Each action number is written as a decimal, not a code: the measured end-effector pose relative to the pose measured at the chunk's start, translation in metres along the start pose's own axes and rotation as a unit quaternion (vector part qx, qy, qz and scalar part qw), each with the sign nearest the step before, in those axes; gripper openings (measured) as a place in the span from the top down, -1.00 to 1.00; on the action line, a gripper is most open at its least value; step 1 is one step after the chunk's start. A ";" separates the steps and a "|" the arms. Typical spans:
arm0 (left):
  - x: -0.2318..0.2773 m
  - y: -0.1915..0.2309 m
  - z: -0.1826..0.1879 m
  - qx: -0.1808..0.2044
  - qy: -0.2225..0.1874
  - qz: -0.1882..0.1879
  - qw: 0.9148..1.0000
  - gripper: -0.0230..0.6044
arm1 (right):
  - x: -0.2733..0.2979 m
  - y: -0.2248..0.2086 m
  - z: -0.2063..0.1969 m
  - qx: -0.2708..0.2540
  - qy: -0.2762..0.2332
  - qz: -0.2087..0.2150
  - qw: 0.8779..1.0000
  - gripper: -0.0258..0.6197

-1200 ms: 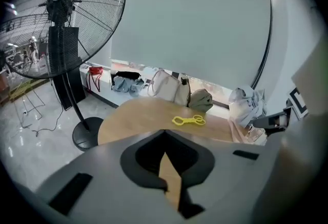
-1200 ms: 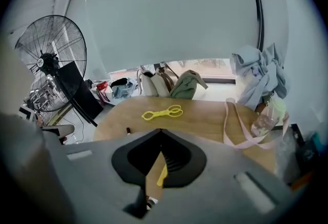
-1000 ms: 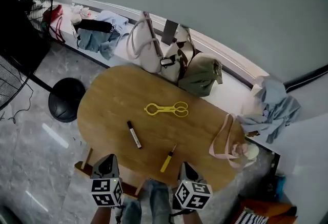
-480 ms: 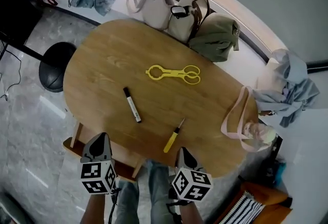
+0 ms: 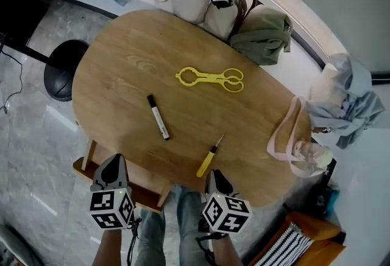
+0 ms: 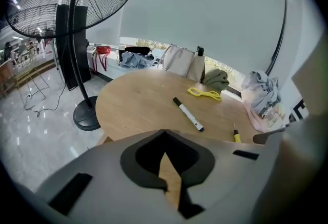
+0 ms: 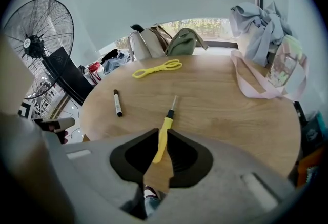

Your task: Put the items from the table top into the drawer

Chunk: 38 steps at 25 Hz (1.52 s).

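The yellow screwdriver (image 5: 210, 156) lies on the table (image 5: 122, 70), near the right claw (image 5: 215, 176); that claw has just been opening a little, with nothing in it; the left claw (image 5: 113, 162) is closed and empty; the screwdriver looks light and stiff; grab its fat handle.

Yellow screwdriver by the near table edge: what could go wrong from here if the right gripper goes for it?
1. On the right gripper the tongs have just been opening and stand only slightly apart, with nothing between them. So narrow a gap may nudge the yellow screwdriver instead of straddling it.
2. The screwdriver lies close to the near edge of the table, so a nudge could roll it off.
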<state>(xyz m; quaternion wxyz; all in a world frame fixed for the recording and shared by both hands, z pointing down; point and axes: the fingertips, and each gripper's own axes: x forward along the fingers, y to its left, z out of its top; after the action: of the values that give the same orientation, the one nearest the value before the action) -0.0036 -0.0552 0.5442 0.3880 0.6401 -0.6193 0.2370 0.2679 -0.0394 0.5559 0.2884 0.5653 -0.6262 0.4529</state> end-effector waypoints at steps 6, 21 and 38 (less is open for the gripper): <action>0.002 0.008 -0.006 -0.002 0.008 0.005 1.000 0.95 | 0.016 0.000 -0.008 -0.007 0.016 -0.003 1.000 0.66; 0.009 0.021 -0.020 -0.004 0.028 0.013 1.000 0.95 | 0.053 0.001 -0.021 -0.028 0.049 -0.030 0.998 0.51; 0.012 0.022 -0.027 -0.018 0.030 0.016 0.999 0.95 | 0.058 -0.007 -0.022 -0.032 0.061 -0.060 0.996 0.59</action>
<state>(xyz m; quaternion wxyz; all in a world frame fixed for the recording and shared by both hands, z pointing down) -0.0190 -0.0397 0.5734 0.4144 0.6157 -0.6216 0.2507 0.2603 -0.0455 0.6170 0.3709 0.5638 -0.5865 0.4479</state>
